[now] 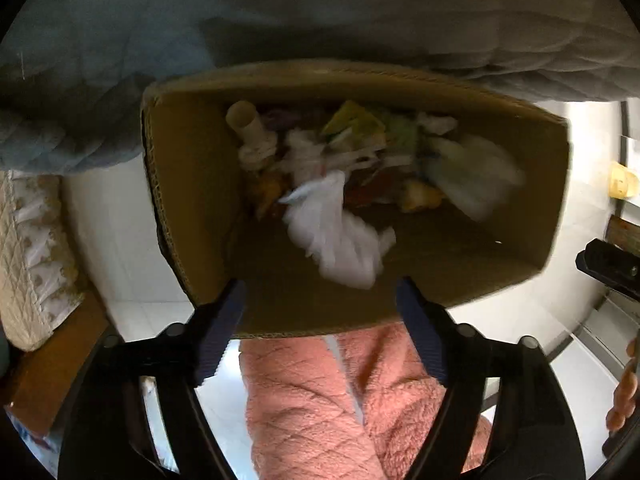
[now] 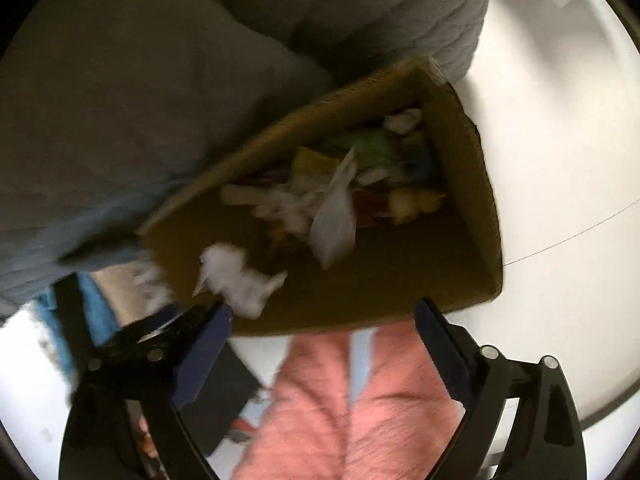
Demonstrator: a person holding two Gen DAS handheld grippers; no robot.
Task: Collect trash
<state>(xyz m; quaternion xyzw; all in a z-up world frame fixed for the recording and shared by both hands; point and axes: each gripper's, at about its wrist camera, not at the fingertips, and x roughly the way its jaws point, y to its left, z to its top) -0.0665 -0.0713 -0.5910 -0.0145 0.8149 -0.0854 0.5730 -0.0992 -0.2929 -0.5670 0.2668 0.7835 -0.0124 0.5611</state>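
An open cardboard box stands on the floor against the bed and holds mixed trash: wrappers, tissues, a cardboard tube. A crumpled white tissue is blurred in the air over the box's near side. My left gripper is open and empty just above the box's near rim. In the right wrist view the same box shows, with a white tissue blurred near its left rim. My right gripper is open and empty over the near rim.
A grey-blue quilt hangs over the bed behind the box. A pink fleece garment is below the grippers. White floor tiles lie to the right. A quilted cream mattress edge is at the left.
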